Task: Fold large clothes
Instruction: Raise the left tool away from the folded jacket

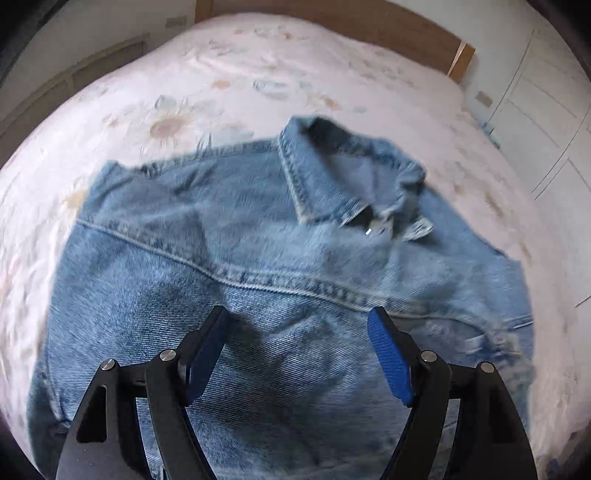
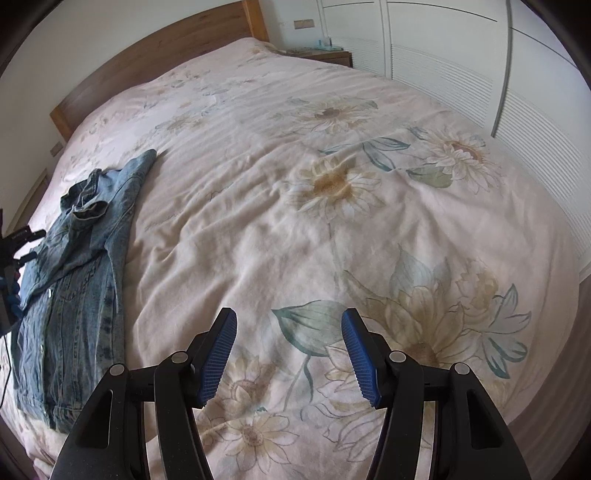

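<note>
- The denim jacket lies flat on the bed, over toward its left side as the right wrist camera sees it, collar toward the headboard.
- The left tongs hang above the lower half of the jacket with the jaws spread apart and nothing between the blue pads.
- The right tongs stand open too, well apart from the jacket, over bare bedspread printed with pale sunflowers and grey-green leaves.
- Around the bed: a wooden headboard at the far end, a nightstand in the far corner with small items on top (too small to make out), and white louvred wardrobe doors along the right side.
- A wall plate sits on the wall beside the headboard.
- At the left edge of the right wrist view, part of the other black tool shows just beside the jacket.
- Nothing lies on the jacket or between either tool and the cloth below.
- No label or writing can be read; the left wrist picture is blurred.
</note>
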